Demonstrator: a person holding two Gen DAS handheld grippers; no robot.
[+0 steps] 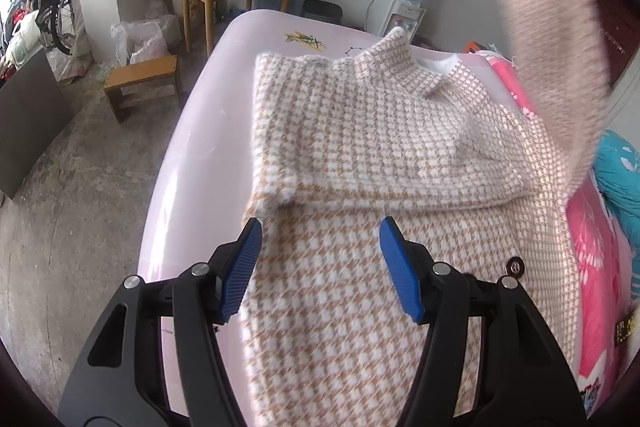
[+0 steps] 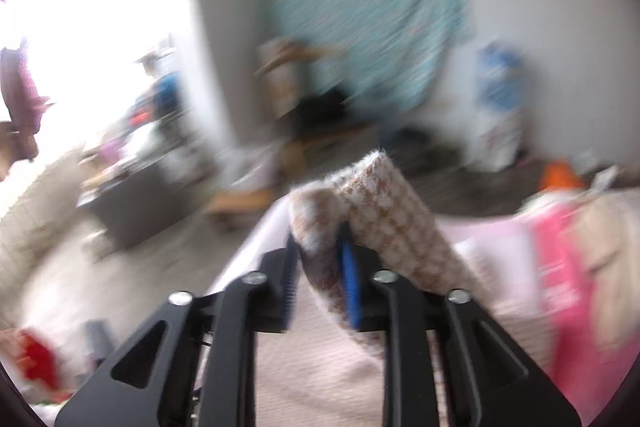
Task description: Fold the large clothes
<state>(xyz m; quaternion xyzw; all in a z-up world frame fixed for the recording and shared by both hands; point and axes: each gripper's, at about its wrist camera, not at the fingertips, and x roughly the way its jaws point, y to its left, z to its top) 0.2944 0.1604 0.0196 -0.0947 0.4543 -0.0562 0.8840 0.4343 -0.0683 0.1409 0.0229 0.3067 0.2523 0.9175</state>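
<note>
Your right tongs point(image 2: 320, 267) grip the sleeve point(image 2: 376, 211); left tongs point(image 1: 320, 263) are apart. Loose grip drops it.

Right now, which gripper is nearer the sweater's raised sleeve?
Right. The right gripper has the raised sleeve between its fingers; the left gripper hovers open over the sweater's body.

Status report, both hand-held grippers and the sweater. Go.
Left hand-held gripper open over sweater. Right hand-held gripper carrying sleeve. Nothing in the way.
</note>
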